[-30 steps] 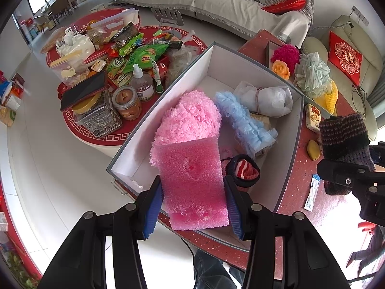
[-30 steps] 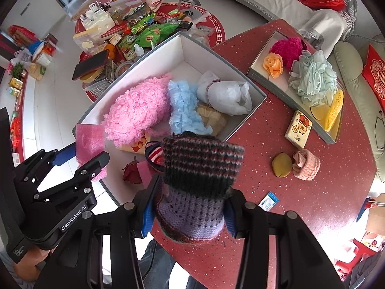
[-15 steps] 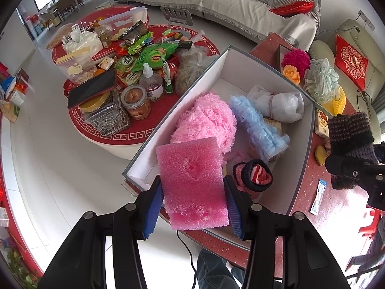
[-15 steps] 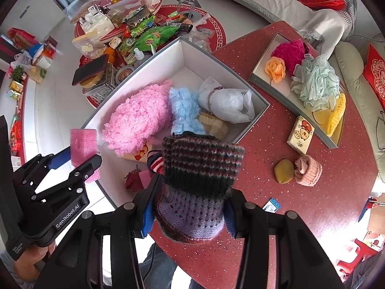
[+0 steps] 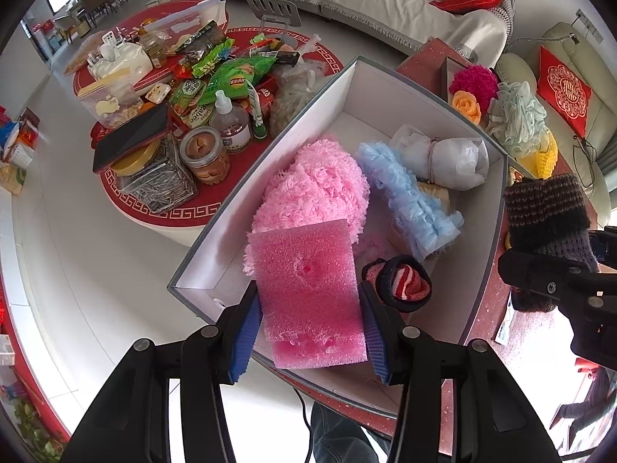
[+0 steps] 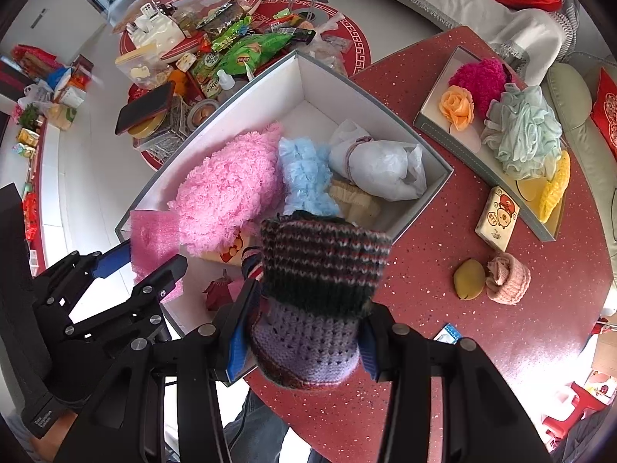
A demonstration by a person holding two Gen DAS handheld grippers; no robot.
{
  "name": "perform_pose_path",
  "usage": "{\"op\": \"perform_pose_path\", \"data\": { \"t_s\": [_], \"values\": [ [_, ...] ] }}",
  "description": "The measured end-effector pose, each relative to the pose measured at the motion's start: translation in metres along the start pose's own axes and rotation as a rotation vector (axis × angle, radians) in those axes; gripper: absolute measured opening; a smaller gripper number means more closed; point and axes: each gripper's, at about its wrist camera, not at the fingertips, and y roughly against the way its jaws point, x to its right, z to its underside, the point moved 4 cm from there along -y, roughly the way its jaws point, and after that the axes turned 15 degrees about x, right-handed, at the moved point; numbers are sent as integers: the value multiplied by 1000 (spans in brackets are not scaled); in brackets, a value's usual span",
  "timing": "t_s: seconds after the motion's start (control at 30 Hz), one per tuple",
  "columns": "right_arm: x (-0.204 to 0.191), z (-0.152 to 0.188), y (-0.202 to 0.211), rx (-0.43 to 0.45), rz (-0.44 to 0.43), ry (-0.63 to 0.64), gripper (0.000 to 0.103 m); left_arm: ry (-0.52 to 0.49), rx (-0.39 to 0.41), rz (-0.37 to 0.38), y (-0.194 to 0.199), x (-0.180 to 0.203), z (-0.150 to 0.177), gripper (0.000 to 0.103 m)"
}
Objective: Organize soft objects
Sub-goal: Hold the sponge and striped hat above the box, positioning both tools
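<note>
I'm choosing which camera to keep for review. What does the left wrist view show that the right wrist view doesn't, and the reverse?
Only the left wrist view shows the rolled red striped sock clearly. Only the right wrist view shows the small pink knit piece and yellow piece on the red table. Both show the white box, the pink foam sheet in the left gripper, and the knitted sleeve in the right gripper.

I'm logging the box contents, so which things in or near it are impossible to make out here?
- Yellow printed item, right wrist view: mostly under the pink fluffy bundle.
- Cream item, both views: half covered by the white bundle.
- Small packet, right wrist view: print too small, cut off by the right hand-held gripper.
</note>
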Motion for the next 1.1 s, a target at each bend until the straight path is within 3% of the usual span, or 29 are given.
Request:
{"op": "perform_pose_path", "data": {
  "t_s": [1.1],
  "values": [
    [7,-7,-18,-19,10,-1,50,-5,-61,-8,-20,10,4,51]
  ]
}}
